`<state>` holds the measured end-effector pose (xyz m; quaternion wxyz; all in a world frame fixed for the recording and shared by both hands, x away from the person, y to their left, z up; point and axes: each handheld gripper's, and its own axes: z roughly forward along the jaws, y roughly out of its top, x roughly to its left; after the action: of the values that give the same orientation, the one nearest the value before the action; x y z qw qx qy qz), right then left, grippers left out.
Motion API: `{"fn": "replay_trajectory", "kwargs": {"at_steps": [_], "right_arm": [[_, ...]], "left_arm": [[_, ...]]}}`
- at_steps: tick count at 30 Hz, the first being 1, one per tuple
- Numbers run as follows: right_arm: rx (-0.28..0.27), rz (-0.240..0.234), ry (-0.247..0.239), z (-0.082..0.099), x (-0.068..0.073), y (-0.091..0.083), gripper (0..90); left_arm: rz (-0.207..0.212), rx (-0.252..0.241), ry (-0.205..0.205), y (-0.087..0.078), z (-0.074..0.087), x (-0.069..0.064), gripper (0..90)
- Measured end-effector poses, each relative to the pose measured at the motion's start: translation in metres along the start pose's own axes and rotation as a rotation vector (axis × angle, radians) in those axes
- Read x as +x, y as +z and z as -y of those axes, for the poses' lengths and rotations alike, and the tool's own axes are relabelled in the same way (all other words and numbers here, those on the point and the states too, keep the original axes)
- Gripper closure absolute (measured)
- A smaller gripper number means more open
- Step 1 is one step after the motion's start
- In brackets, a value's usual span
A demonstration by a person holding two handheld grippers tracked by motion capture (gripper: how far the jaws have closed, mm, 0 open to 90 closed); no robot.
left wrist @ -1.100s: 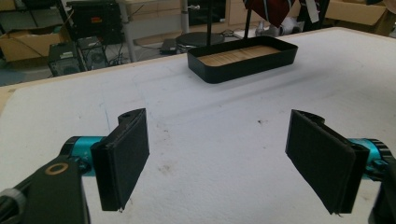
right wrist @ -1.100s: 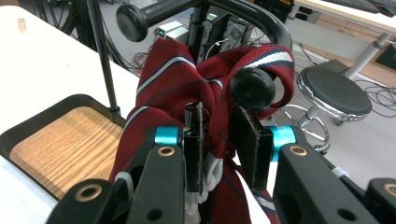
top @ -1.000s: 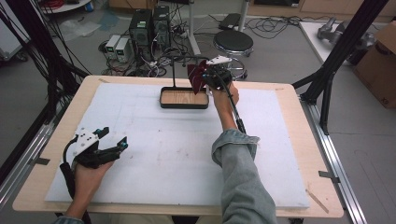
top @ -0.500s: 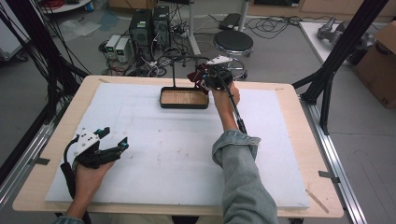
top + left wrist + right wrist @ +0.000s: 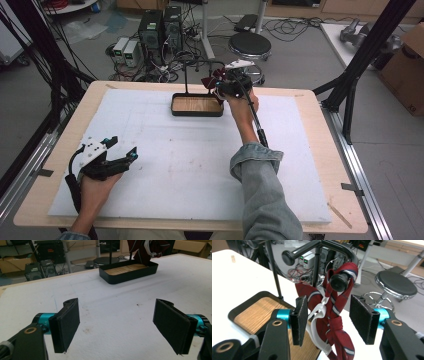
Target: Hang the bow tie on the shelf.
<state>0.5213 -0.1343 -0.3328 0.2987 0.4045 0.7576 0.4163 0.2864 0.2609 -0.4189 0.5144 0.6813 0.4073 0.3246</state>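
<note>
white pad bare mid | left gripper fingers spread | right gripper fingers spread around tie

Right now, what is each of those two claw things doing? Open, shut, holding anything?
Left gripper: open, holding nothing, over the white mat.
Right gripper: open, jaws either side of the red tie hanging on the stand.

Lab / robotics data-collection workspace. Landmark: the light wooden counter with a white foam mat on top, framed by black metal struts and aluminium rails. Beyond its far edge: black desktop PC towers, small white power-supply boxes, tangled cables on the grey floor. Just behind it, a round black stool with chrome legs. Off its far right corner, a brown cardboard box.
</note>
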Motion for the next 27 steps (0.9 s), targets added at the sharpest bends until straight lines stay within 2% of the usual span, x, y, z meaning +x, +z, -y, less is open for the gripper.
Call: {"fn": "replay_trajectory", "kwargs": {"at_steps": [6,8,11,15,20,23,25,26,27], "right_arm": [[-0.003,0.009,0.010,0.000,-0.004,-0.014,43.8],[-0.027,0.027,-0.005,0.002,-0.006,-0.020,42.4],[-0.041,0.018,0.027,0.007,-0.010,-0.029,37.9],[-0.033,0.001,0.080,0.010,-0.020,-0.041,31.0],[-0.093,0.011,0.094,0.018,-0.026,-0.062,30.0],[-0.067,0.005,0.122,0.021,-0.031,-0.071,22.0],[-0.099,0.004,0.131,0.025,-0.033,-0.081,22.9],[-0.132,0.021,0.118,0.029,-0.034,-0.088,22.6],[-0.136,0.026,0.118,0.031,-0.035,-0.092,21.0]], "left_arm": [[-0.004,0.000,0.003,0.000,0.000,0.000,21.6],[-0.003,0.001,0.005,0.001,0.000,-0.001,21.6],[-0.001,0.002,0.006,0.002,0.000,-0.002,21.6],[-0.002,0.006,0.007,0.002,0.000,-0.003,21.6],[0.000,0.011,0.007,0.004,0.001,-0.002,21.6],[-0.002,0.009,0.009,0.004,0.001,-0.003,21.6],[-0.003,0.009,0.009,0.004,0.001,-0.003,21.3],[-0.006,0.006,0.008,0.005,0.001,-0.003,21.3],[-0.007,0.005,0.006,0.005,0.001,-0.003,21.4]]}}
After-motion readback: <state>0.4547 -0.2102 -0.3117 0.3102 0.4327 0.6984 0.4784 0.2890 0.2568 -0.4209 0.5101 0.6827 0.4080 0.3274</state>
